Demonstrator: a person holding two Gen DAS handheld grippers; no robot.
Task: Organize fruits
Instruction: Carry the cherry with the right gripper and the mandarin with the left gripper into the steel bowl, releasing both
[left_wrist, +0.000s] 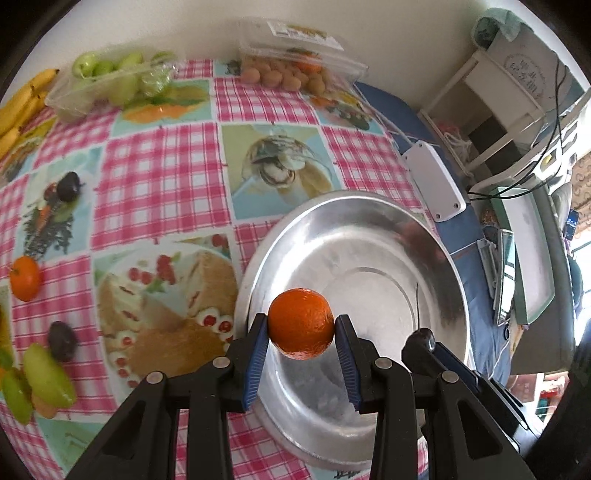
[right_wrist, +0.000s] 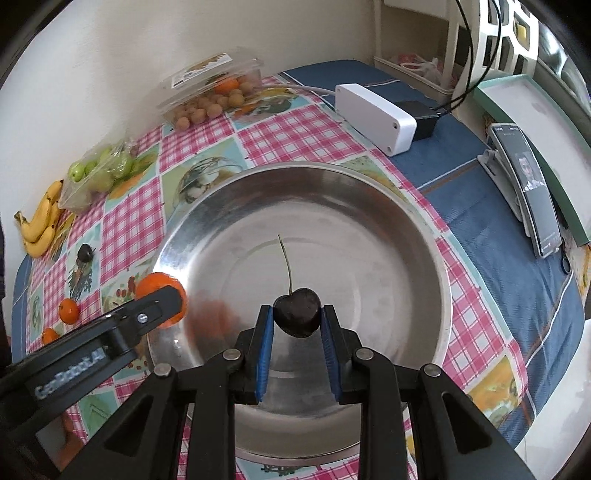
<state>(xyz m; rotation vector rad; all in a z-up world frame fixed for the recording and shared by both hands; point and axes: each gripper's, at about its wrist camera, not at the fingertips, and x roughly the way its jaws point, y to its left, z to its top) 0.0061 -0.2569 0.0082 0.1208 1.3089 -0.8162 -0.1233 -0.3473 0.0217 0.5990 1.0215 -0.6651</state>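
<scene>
Item: mandarin (left_wrist: 301, 325), light, firm, clamped across its middle by my left gripper (left_wrist: 301, 330). Item: cherry (right_wrist: 297, 312), soft, bruisable, pinched by my right gripper (right_wrist: 297, 321) above the steel basin (right_wrist: 424, 236).

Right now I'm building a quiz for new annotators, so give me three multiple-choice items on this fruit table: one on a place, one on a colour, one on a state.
1. Where do the bananas lie?
A. in the metal basin
B. on the table's edge near the wall, beside the tray of green fruit
C. on the white box

2. What colour is the fruit held by the left gripper?
A. orange
B. green
C. yellow

3. What is the state of the metal basin?
A. heaped with fruit
B. upside down
C. upright with no fruit lying in it

Answers:
1 B, they sit next to the tray of green fruit by the wall.
2 A, the mandarin between its pads is orange.
3 C, only bare metal shows under the held cherry.
</scene>
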